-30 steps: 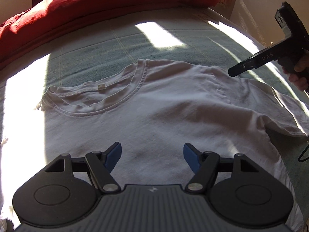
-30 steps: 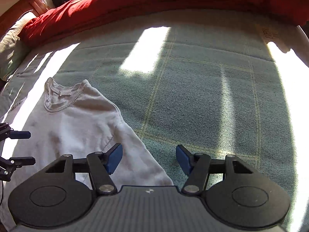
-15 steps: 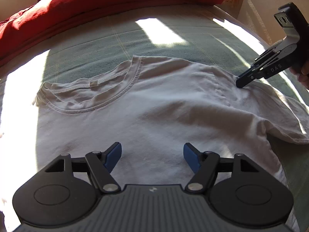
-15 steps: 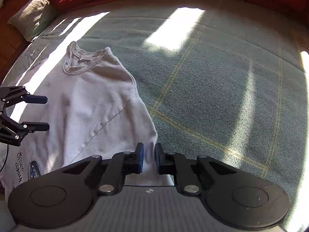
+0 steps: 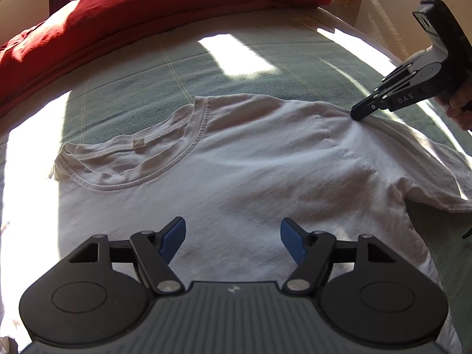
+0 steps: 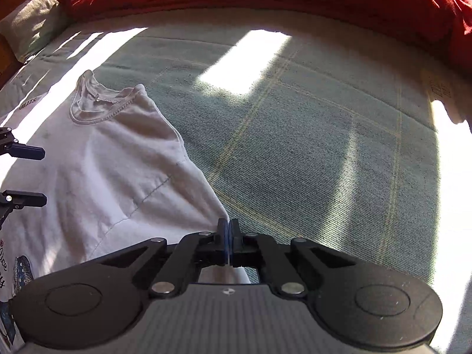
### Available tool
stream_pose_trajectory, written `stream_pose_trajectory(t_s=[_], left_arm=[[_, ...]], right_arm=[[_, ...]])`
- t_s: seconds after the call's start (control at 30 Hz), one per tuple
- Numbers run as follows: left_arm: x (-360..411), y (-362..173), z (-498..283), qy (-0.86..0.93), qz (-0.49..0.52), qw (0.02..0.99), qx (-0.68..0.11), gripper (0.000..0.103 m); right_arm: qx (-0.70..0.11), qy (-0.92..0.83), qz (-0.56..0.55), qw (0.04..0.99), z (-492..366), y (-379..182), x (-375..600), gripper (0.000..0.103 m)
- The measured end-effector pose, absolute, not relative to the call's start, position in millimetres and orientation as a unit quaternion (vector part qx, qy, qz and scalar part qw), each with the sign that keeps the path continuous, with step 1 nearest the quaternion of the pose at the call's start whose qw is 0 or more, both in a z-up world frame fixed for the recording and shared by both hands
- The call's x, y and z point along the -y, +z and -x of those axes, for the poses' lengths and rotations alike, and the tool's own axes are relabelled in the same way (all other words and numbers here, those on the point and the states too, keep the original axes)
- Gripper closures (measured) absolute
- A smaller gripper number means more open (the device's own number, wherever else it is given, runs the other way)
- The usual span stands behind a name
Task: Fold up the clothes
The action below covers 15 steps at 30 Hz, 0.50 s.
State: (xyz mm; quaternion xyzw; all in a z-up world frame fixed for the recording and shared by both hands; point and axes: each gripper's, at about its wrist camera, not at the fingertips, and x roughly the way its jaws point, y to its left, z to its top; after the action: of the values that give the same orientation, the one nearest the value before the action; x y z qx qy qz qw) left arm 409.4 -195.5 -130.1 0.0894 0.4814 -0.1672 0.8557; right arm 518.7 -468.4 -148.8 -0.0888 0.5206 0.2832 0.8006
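Lying flat on a grey-green bedspread (image 6: 309,147), a white T-shirt (image 5: 236,183) is shown with its neckline (image 5: 132,159) turned toward the far side of the bed. A wide stretch of bare bedspread, crossed by bright sun patches, is left open beyond the shirt and to its right in the right wrist view. This free area is bounded at the far edge by a heaped red duvet (image 5: 165,8); a pillow (image 6: 32,26) is seen at the upper left corner of the right wrist view.

The fabric is seen to be lightly wrinkled, with a ribbed collar, a small tag inside the neck, and a printed motif (image 6: 20,268) partly visible near the lower left of the right wrist view.

The left gripper (image 5: 233,236) is held above the chest of the shirt, its blue-padded fingers (image 5: 172,236) spread well apart with nothing between them. The right gripper (image 6: 227,236) is closed on the shirt's sleeve edge (image 6: 215,206), a thin fold of cloth being pinched between its pads. In the left wrist view the same gripper (image 5: 361,110) is seen at the shoulder seam, a hand (image 5: 460,106) around its handle.
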Motion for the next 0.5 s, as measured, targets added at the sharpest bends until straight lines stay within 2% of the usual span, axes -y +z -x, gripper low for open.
stream_pose_trajectory(t_s=[0.17, 0.33, 0.4, 0.47, 0.5], left_arm=[[192, -129, -405, -0.171, -0.085, 0.856, -0.480, 0.032], [190, -128, -403, -0.170, -0.078, 0.857, -0.479, 0.032], [189, -127, -402, -0.170, -0.076, 0.858, -0.479, 0.032], [189, -127, -402, -0.171, -0.074, 0.858, -0.479, 0.032], [189, -127, -401, -0.171, -0.075, 0.858, -0.478, 0.032]], right_arm=[[-0.511, 0.296, 0.043, 0.806, -525, -138, 471, 0.084], [-0.512, 0.314, 0.018, 0.799, -543, -141, 456, 0.074], [-0.516, 0.320, 0.020, 0.794, -550, -146, 444, 0.064], [-0.517, 0.331, 0.046, 0.788, -549, -150, 433, 0.067], [-0.518, 0.337, 0.060, 0.784, -548, -152, 427, 0.090]])
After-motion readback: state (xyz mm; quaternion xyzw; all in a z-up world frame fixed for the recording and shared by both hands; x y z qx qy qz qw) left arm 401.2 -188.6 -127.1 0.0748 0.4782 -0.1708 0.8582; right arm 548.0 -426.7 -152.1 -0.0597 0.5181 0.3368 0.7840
